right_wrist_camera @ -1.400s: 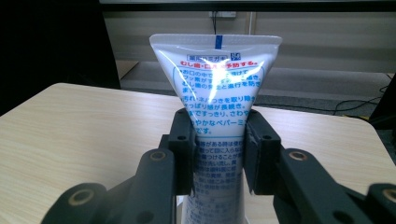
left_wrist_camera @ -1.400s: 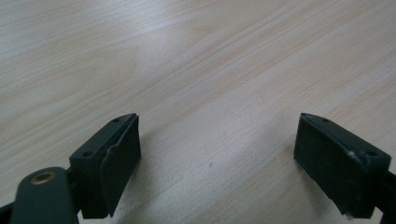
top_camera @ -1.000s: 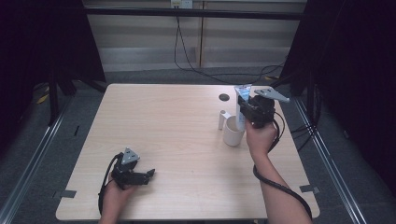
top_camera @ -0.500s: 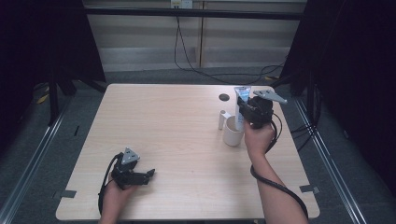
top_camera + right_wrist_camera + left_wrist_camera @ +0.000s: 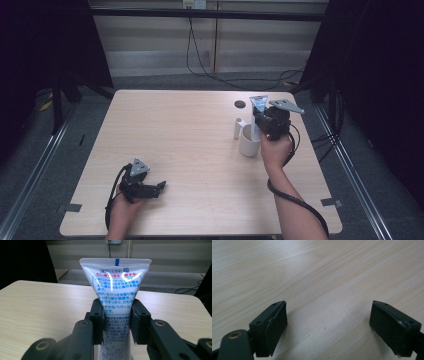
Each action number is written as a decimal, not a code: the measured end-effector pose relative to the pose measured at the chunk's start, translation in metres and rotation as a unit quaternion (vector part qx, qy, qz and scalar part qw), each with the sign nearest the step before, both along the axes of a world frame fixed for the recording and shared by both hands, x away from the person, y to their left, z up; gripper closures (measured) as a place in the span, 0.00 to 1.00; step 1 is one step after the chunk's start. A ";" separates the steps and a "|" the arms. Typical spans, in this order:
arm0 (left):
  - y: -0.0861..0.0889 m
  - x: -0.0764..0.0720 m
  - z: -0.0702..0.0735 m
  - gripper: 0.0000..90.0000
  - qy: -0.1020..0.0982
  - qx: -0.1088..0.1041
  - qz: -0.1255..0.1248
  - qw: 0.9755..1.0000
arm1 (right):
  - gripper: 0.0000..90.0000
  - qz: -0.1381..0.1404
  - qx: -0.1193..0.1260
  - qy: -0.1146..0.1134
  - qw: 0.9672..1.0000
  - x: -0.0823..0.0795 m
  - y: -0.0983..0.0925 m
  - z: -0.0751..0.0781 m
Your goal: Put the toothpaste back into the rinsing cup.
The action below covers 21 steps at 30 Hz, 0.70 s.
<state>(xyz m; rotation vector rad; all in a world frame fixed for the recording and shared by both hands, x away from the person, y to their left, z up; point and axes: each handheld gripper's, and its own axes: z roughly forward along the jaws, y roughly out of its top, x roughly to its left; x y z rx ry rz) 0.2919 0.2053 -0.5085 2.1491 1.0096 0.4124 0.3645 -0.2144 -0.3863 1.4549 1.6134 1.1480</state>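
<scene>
Pale wood-grain rectangular worktop (image 5: 200, 150) carries everything. Right gripper (image 5: 116, 312), far right, w/ fingers (image 5: 97, 315) clenched on a white plastic toothpaste tube w/ blue & red print (image 5: 115, 287), held upright, crimped end up, directly above a white round ceramic cup (image 5: 248, 142). Just beside the cup: small white cap-like piece (image 5: 238, 127). Left gripper (image 5: 328, 325), near-left, fingers (image 5: 274, 325) spread wide, nothing between, low over bare wood.

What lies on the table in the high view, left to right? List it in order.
Left hand-held gripper → small white cap → white cup → right hand-held gripper holding the toothpaste tube.
</scene>
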 end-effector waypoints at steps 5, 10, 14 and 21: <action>0.000 0.000 0.000 0.16 0.000 0.000 0.000 1.000 | 0.75 0.003 0.004 0.003 1.000 0.000 -0.002 -0.003; 0.000 0.000 0.000 0.16 0.000 0.000 0.000 1.000 | 0.75 0.007 0.004 0.006 1.000 -0.001 -0.001 -0.007; 0.000 0.000 0.000 0.16 0.000 0.001 0.000 1.000 | 0.75 0.008 0.005 0.007 1.000 -0.002 -0.001 -0.010; 0.000 0.000 0.000 0.16 0.000 0.000 0.000 1.000 | 0.75 0.010 0.007 0.011 1.000 -0.003 0.001 -0.015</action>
